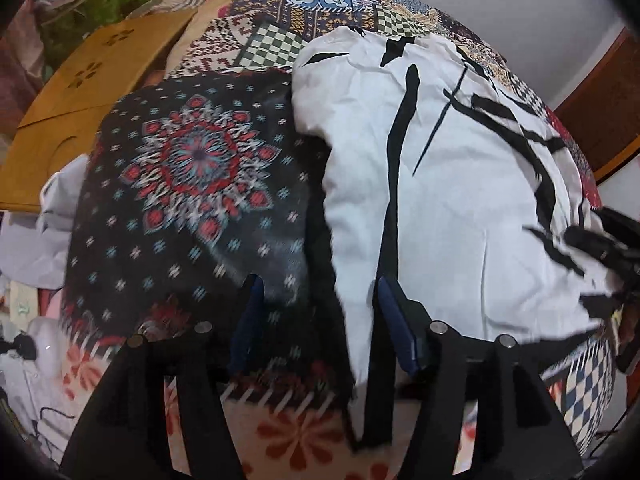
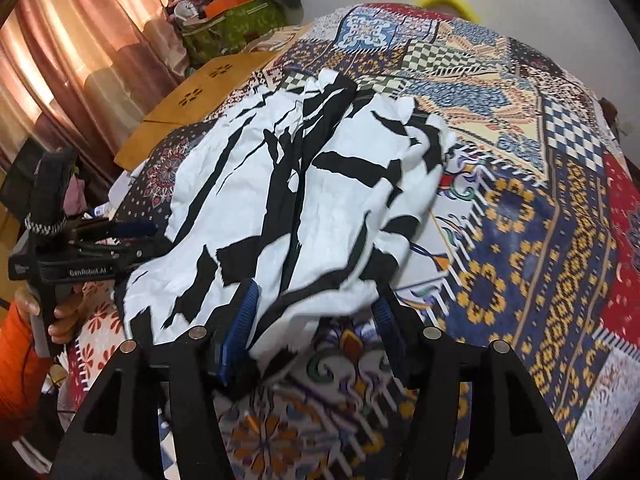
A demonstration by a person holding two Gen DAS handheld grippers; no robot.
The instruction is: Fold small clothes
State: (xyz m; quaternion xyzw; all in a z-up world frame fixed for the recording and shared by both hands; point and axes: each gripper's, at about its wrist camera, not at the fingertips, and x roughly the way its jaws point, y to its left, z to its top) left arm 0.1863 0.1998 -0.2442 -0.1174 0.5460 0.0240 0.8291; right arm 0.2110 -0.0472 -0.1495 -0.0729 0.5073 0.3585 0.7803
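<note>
- The patchwork bedspread [image 2: 520, 208] covers the whole bed, with many coloured panels: checks, diamonds, yellow flowers on blue, and a dark panel with a red and blue mandala [image 1: 196, 160].
- A white garment with black brush strokes [image 2: 304, 208] lies crumpled on the bedspread. It reaches from the near edge toward the middle and is not folded flat. Its left side partly lies on the mandala panel.
- A yellowish wooden board with flower cut-outs [image 1: 80, 92] lies at the far left side of the bed.
- The left gripper [image 1: 320, 316] points down at the near left edge of the garment. Its jaws are released; a fold of the white cloth hangs between the blue pads [image 1: 394, 320], but they do not press it.
- The right gripper [image 2: 316, 312] is at the near edge of the garment. Its jaws are also apart, the cloth's edge lies between them, not clenched.
- In the right wrist view a hand [image 2: 60, 312] with an orange sleeve holds the handle of the left gripper.
</note>
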